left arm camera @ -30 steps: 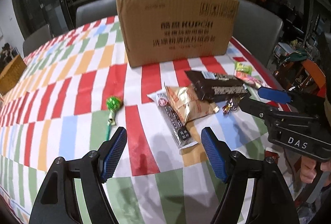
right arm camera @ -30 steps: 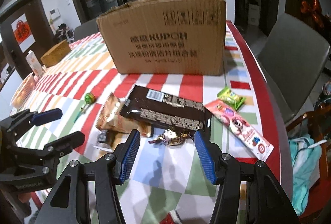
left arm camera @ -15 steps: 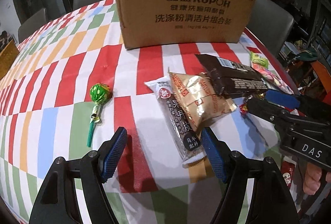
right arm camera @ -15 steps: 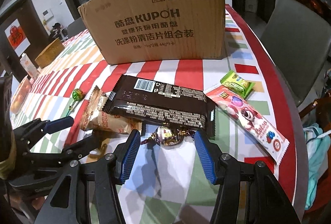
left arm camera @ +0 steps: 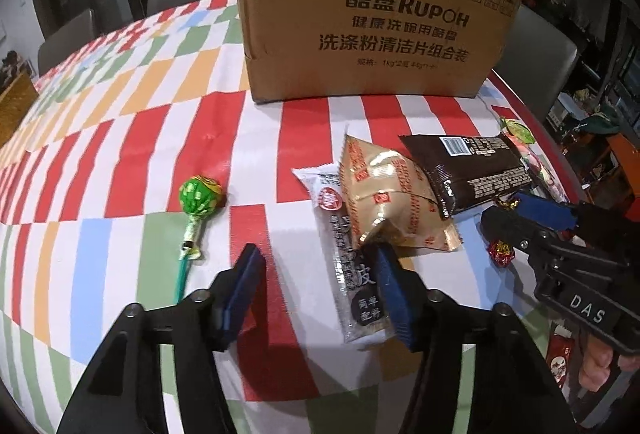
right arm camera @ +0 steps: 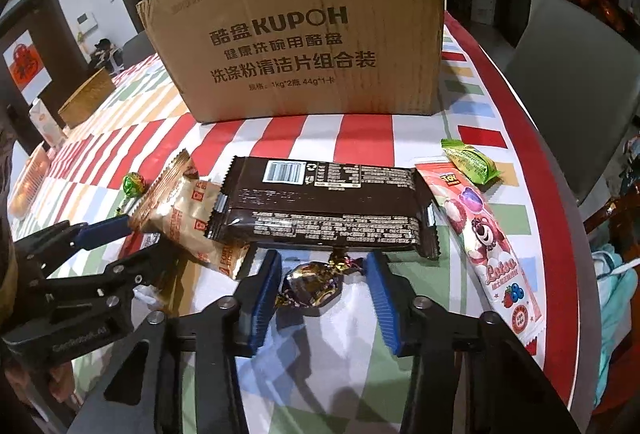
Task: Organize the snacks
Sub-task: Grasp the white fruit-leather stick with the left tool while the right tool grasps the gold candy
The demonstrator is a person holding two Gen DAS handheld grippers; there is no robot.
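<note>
On the striped bench (right arm camera: 348, 374) the snacks lie in a loose row in front of the carton (right arm camera: 304, 45), which stands at 12 o'clock in both views. The right gripper (right arm camera: 324, 298) points steeply down with its jaws half open; they have just been closing around the foil candy (right arm camera: 310, 288), whose left end looks to touch the left pad while the right pad stands apart. Just beyond it lies the dark pack (right arm camera: 324, 205), with the gold pack (right arm camera: 180, 213) at its 9 o'clock and the pink bar (right arm camera: 484, 246) and green sweet (right arm camera: 468, 161) at its 3 o'clock. The left gripper (left arm camera: 316, 290) has also just been narrowing; its right pad sits on the clear pack (left arm camera: 352, 266) under the gold pack's near corner, its left pad over bare cloth. The lollipop (left arm camera: 198, 201) lies at 10 o'clock from it, apart.
</note>
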